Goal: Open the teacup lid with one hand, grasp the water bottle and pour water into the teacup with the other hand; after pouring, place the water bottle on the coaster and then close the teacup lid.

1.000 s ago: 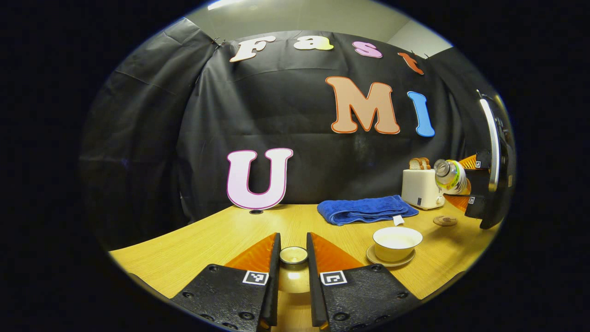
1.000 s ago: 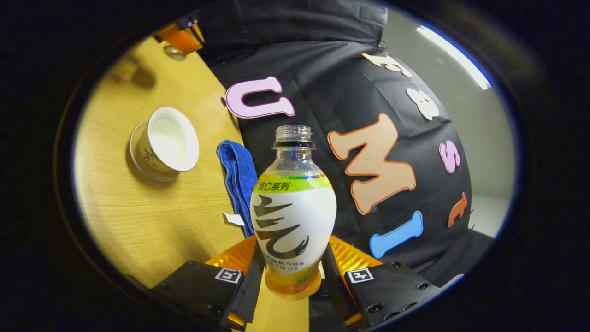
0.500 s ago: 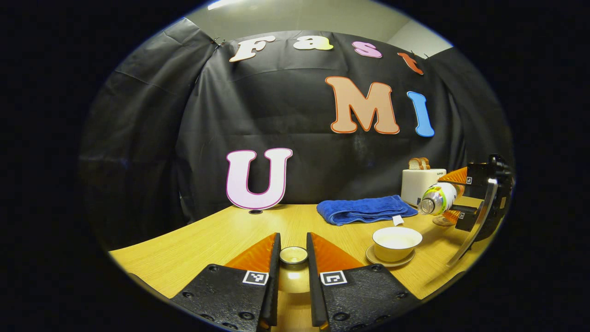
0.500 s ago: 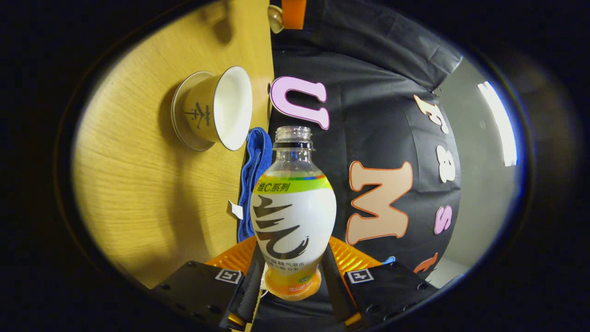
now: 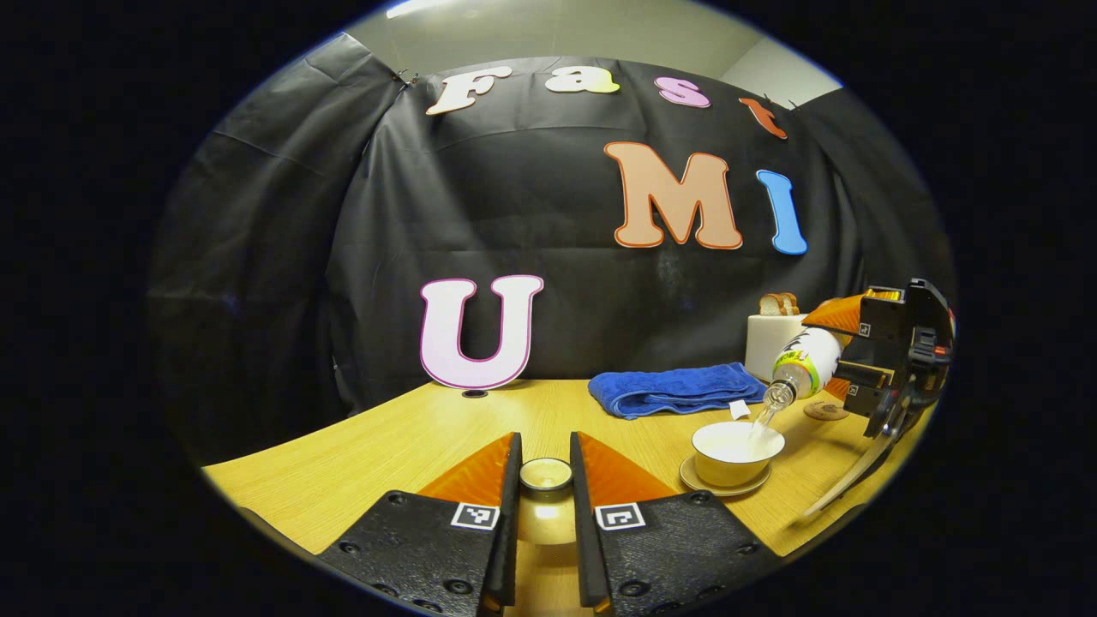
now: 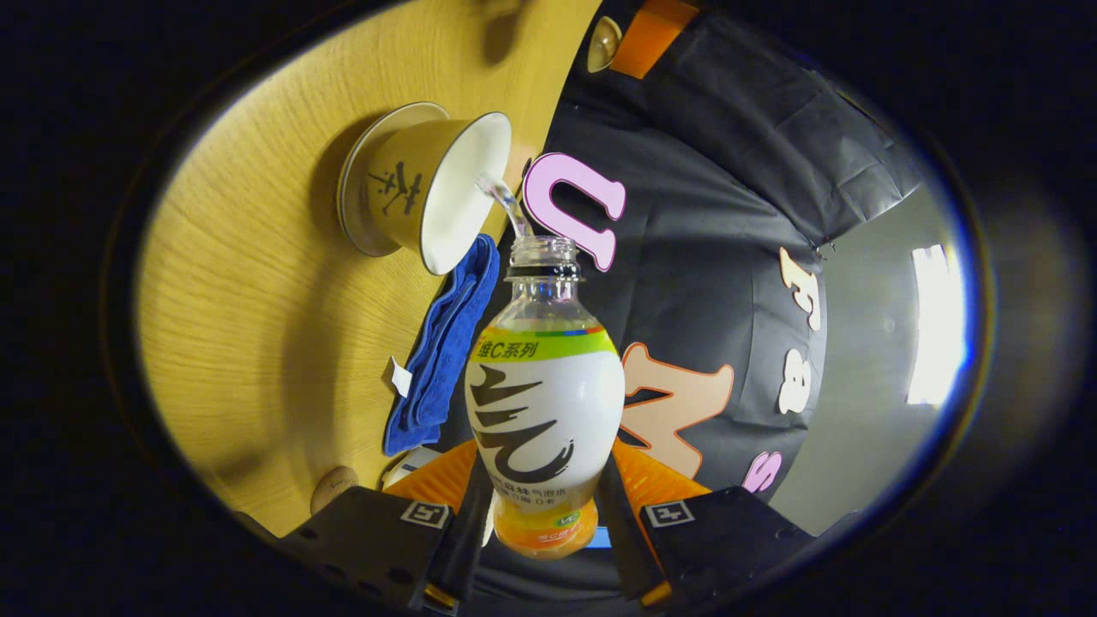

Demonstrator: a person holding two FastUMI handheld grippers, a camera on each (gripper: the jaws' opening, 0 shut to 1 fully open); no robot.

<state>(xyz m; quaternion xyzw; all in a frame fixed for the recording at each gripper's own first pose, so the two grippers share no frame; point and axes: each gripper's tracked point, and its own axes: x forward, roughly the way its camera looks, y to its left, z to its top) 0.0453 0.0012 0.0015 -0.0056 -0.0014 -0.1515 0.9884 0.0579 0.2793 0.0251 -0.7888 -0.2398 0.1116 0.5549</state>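
Observation:
The teacup (image 5: 737,452) stands open on its saucer at the right of the wooden table (image 5: 411,446). My left gripper (image 5: 545,480) is shut on the teacup lid (image 5: 546,474), held low over the table to the cup's left. My right gripper (image 6: 544,523) is shut on the water bottle (image 6: 544,411), which is tipped neck-down toward the teacup (image 6: 428,193). A thin stream of water runs from the bottle mouth (image 5: 776,396) into the cup. In the left gripper view the right gripper (image 5: 891,360) hangs above and right of the cup. The round coaster (image 5: 826,410) lies behind the cup.
A folded blue towel (image 5: 677,387) lies behind the teacup, and a white toaster (image 5: 776,338) with bread slices stands at the back right. The black cloth wall closes the table's far side. The table's near edge runs just below my left gripper.
The right gripper has tilted the bottle further down and brought its mouth over the teacup; water now pours out. The left gripper has held still with the lid.

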